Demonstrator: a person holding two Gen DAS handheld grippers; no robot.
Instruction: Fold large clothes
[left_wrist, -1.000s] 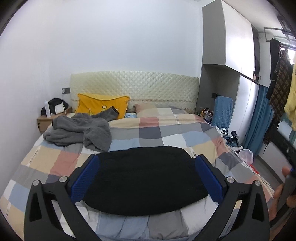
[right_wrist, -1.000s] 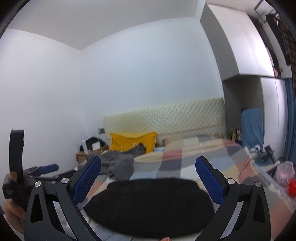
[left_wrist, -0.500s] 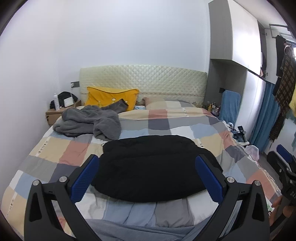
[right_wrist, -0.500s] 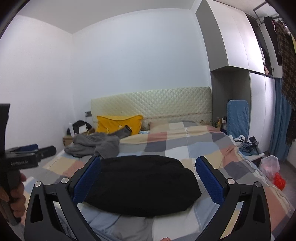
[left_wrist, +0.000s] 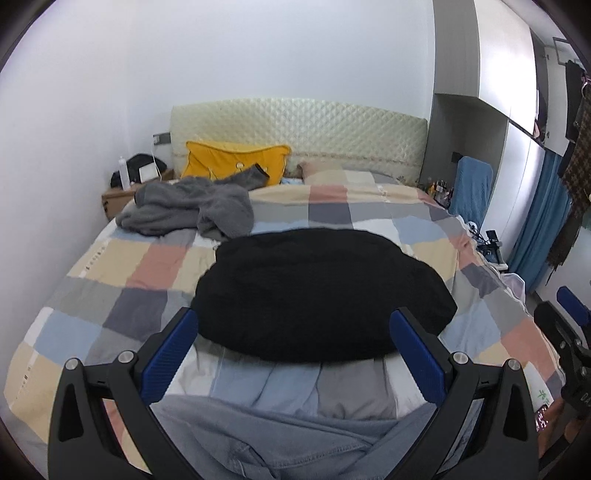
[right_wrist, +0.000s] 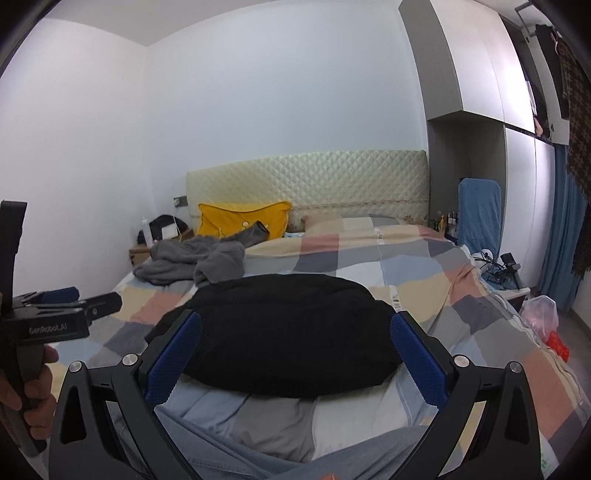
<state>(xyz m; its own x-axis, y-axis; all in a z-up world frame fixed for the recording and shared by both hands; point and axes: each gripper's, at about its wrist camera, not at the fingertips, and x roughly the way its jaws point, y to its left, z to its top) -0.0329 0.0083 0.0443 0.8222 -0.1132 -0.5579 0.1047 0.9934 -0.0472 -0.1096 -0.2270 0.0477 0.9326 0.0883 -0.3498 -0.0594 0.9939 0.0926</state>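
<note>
A black garment (left_wrist: 317, 295) lies as a rounded, folded bundle on the checked bedspread (left_wrist: 147, 258); it also shows in the right wrist view (right_wrist: 288, 332). A crumpled grey garment (left_wrist: 192, 206) lies further back on the left, also in the right wrist view (right_wrist: 199, 262). My left gripper (left_wrist: 295, 354) is open and empty, held back from the bed's foot. My right gripper (right_wrist: 295, 354) is open and empty too. A blue-grey cloth (left_wrist: 288, 443) shows at the bottom of both views.
A yellow pillow (left_wrist: 236, 162) leans on the quilted headboard (left_wrist: 295, 129). A nightstand (left_wrist: 122, 192) stands at the left. A wardrobe (left_wrist: 491, 110), a blue-covered chair (left_wrist: 472, 188) and a pink bag (right_wrist: 539, 310) stand right of the bed.
Both grippers have pulled back and away from the black garment, which stays on the bed. The blue-grey cloth has come into view at the bottom.
</note>
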